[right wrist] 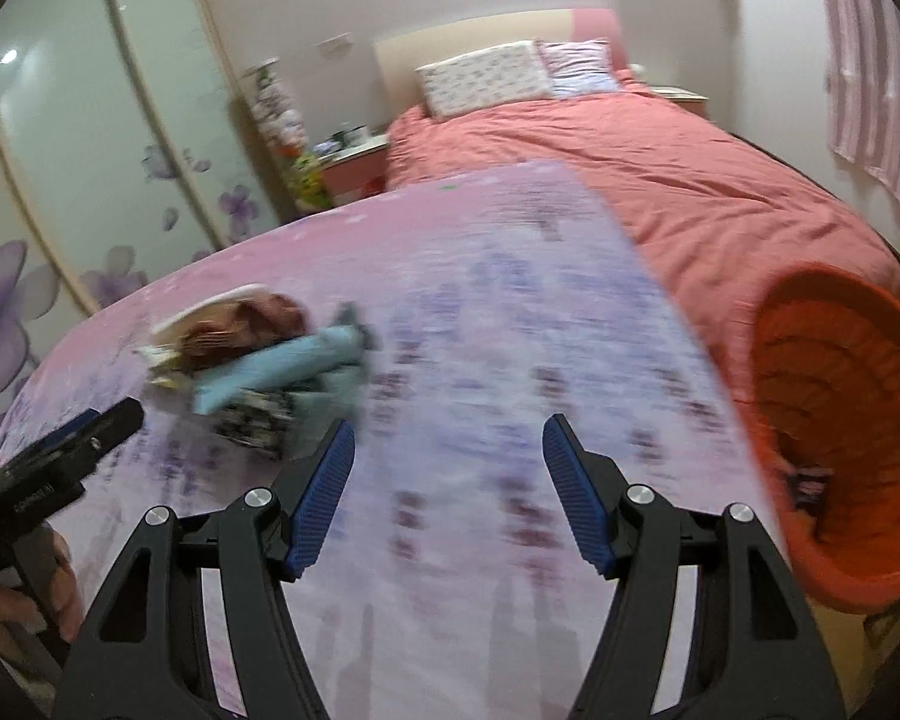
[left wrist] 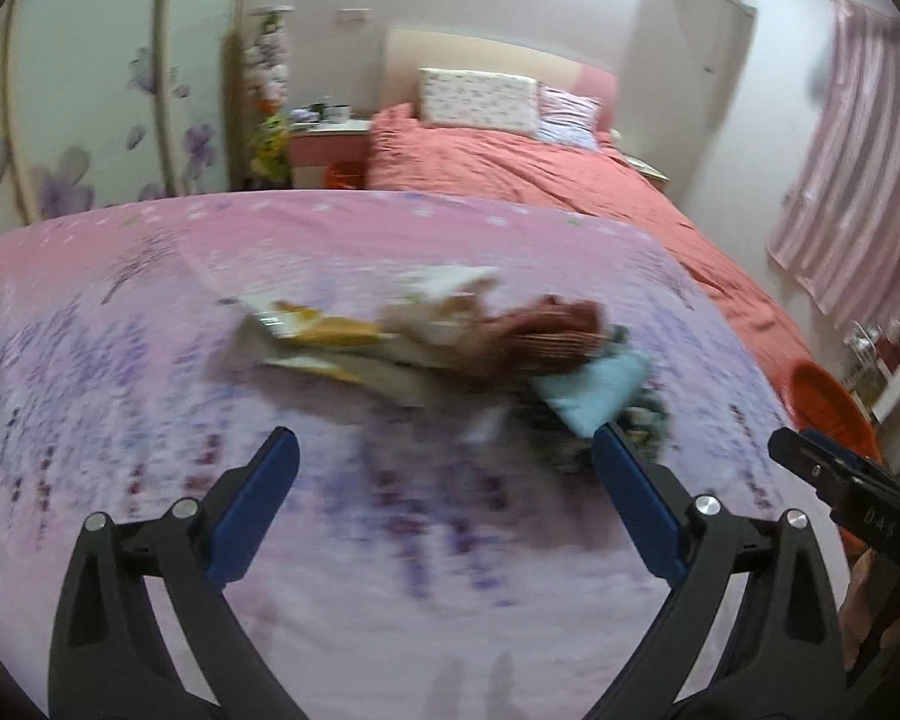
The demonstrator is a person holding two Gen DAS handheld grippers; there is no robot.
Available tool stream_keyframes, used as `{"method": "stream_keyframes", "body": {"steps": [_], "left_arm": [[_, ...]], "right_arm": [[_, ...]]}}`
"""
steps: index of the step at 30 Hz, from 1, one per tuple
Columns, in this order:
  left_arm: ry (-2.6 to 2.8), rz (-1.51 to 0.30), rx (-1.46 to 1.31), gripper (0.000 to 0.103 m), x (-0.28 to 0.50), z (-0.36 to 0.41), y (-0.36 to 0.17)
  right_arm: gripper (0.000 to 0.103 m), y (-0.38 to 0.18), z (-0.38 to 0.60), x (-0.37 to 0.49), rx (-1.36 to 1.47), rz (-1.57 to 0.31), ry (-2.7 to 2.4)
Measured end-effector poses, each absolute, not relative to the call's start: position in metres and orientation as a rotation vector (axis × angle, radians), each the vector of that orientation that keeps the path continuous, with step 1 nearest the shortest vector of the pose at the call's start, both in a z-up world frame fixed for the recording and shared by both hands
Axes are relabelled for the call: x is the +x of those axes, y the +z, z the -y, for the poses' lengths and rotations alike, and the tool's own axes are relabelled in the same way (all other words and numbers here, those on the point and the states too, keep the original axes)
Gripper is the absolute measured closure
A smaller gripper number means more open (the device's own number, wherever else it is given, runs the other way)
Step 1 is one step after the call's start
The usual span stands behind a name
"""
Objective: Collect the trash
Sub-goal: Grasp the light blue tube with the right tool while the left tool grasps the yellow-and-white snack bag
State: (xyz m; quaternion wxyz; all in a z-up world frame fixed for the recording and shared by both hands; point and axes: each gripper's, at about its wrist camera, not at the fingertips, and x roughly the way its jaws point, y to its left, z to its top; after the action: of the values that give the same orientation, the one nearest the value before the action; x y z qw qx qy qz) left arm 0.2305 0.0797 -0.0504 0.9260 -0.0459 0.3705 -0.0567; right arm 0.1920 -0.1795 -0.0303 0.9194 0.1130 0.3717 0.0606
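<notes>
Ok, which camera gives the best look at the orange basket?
The right wrist view. There the orange basket fills the right side beside the pink-covered surface, with its open mouth, ribbed inner wall and something dark at the bottom visible. The left wrist view shows only a slice of its rim at the right edge, partly behind the other gripper.

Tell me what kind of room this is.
Most likely a bedroom: a bed with a coral cover and pillows against a headboard, a nightstand beside it, and a wardrobe with flower-printed sliding doors.
</notes>
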Motion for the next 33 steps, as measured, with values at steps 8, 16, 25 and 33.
{"method": "stream_keyframes", "body": {"steps": [8, 16, 25, 33], "left_arm": [[-0.043, -0.778, -0.136, 0.01, 0.23, -0.129, -0.06], [-0.037, -0.79, -0.194, 0.01, 0.224, -0.149, -0.068], [-0.077, -0.788, -0.202, 0.01, 0.226, -0.148, -0.075], [-0.094, -0.792, -0.253, 0.015, 0.25, -0.136, -0.075]], "right_arm": [[0.047, -0.027, 0.114, 0.23, 0.243, -0.789, 0.16], [0.043, -0.042, 0.08, 0.269, 0.144, -0.873, 0.032], [0.07, -0.048, 0.13, 0.234, 0.125, -0.913, 0.008], [0.069, -0.045, 0.161, 0.232, 0.264, -0.89, 0.023]]}}
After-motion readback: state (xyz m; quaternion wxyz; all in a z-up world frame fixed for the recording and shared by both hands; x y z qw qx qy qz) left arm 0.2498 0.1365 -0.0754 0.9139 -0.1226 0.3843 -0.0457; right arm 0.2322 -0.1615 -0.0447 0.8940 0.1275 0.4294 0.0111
